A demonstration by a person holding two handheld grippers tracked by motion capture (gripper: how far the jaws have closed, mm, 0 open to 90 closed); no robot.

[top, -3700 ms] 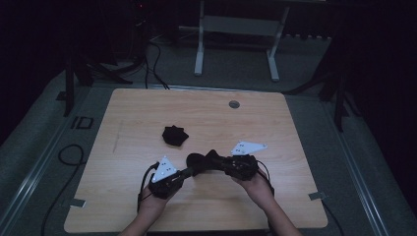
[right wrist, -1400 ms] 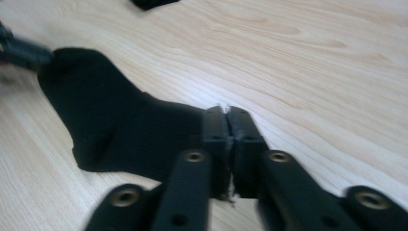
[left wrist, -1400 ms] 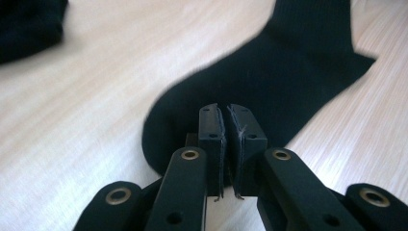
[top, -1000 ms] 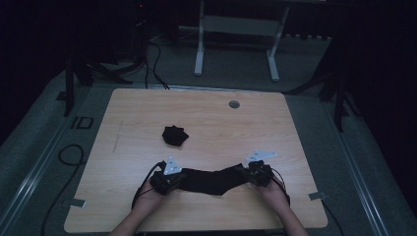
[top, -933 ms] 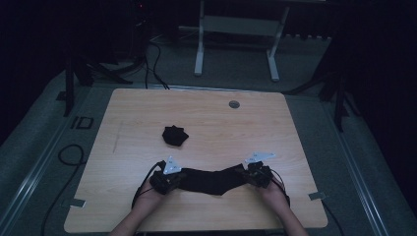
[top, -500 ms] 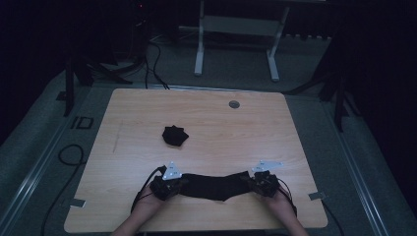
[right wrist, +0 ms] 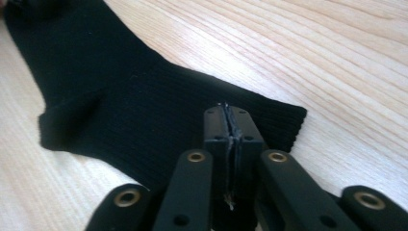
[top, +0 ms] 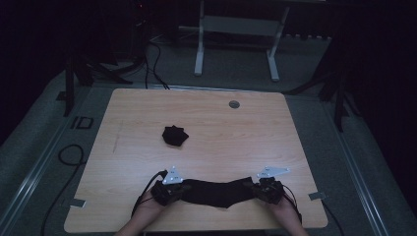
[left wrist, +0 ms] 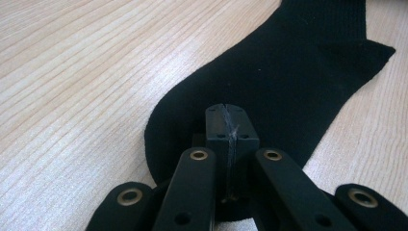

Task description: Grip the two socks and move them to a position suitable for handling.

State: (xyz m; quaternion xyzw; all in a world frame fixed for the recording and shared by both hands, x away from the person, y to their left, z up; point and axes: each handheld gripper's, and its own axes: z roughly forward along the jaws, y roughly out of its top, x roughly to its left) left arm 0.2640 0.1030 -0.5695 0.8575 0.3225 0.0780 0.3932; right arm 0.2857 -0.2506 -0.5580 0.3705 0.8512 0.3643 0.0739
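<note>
Since a second ago the black sock (top: 216,192) has come down nearer the table's (top: 206,123) lower edge, stretched flat between left gripper (top: 173,189) and right gripper (top: 260,189), both clenched on its ends. It looks ready for folding; a bundled sock (top: 175,135) waits mid-table.

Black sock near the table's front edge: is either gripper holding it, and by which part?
Yes: left gripper pinches the black sock at its toe end, right gripper at its ribbed cuff.
</note>
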